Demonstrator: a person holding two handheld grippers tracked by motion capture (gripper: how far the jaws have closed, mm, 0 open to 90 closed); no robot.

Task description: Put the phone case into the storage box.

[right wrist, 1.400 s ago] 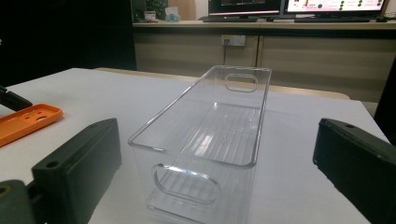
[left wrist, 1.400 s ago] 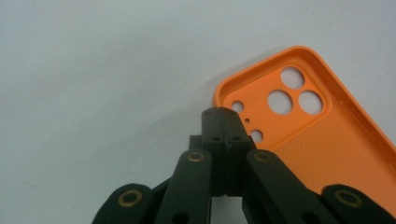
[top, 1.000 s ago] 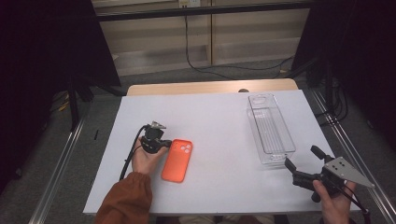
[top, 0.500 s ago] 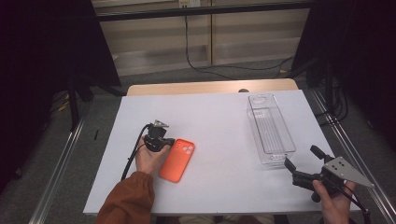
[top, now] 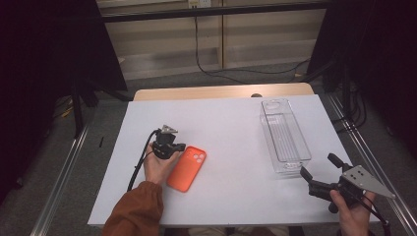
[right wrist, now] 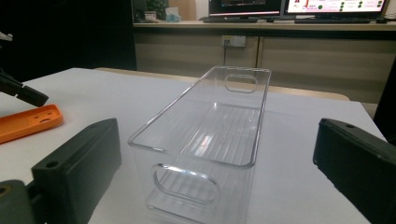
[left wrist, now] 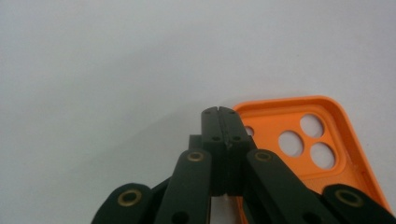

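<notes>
Frankly, our left gripper, jaws pressed together, rested at the orange phone case's corner on the table; pushing could skid it (right gripper gaped wide).

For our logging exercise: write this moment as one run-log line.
left gripper: shut, beside orange phone case | right gripper: open, facing clear bin | bin: empty

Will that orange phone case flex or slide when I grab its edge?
The orange phone case looks like an empty shell lying open side up, so probably light and somewhat bendy. Flat on the smooth white table, it may slide rather than lift.
</notes>
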